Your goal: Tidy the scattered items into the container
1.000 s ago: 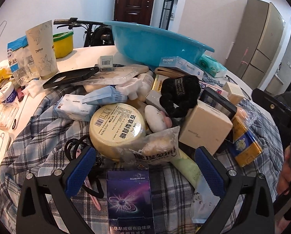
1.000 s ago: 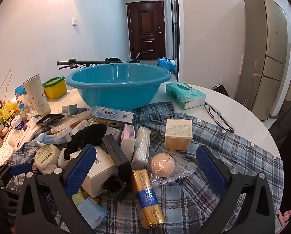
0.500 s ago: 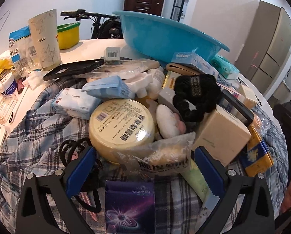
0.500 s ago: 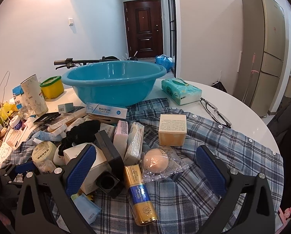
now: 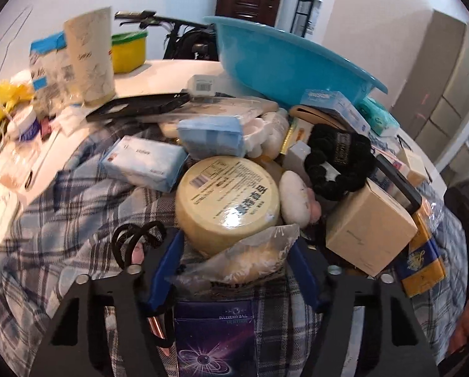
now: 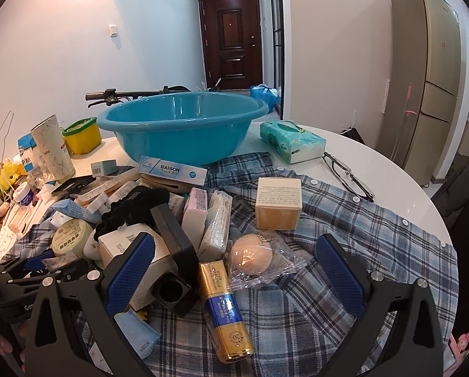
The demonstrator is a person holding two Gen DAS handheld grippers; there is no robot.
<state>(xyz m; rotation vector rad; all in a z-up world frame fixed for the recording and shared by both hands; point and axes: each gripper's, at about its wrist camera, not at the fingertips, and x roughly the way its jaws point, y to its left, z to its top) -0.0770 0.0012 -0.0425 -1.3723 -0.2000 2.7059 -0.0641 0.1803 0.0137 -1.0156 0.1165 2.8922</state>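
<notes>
A blue plastic basin (image 6: 181, 125) stands at the back of a round white table (image 6: 391, 176); it also shows in the left wrist view (image 5: 284, 62). Scattered items lie in a heap on a plaid shirt (image 6: 344, 220). My left gripper (image 5: 237, 260) has its blue pads against both sides of a clear plastic packet (image 5: 250, 257) that lies in front of a round yellow tin (image 5: 228, 194). My right gripper (image 6: 234, 270) is open and empty above a gold and blue box (image 6: 225, 311) and a bagged pink sponge (image 6: 253, 257).
A black scrunchie (image 5: 338, 160), a beige box (image 5: 369, 226), tissue packs (image 5: 143, 163) and a purple box (image 5: 215, 336) crowd the heap. A paper cup (image 6: 52, 150), a yellow tub (image 6: 80, 135), a green tissue pack (image 6: 291, 141) and glasses (image 6: 347, 176) stand around it.
My left gripper has moved forward and its jaws have closed from wide open onto the plastic packet. My right gripper has drifted slightly and stays open.
</notes>
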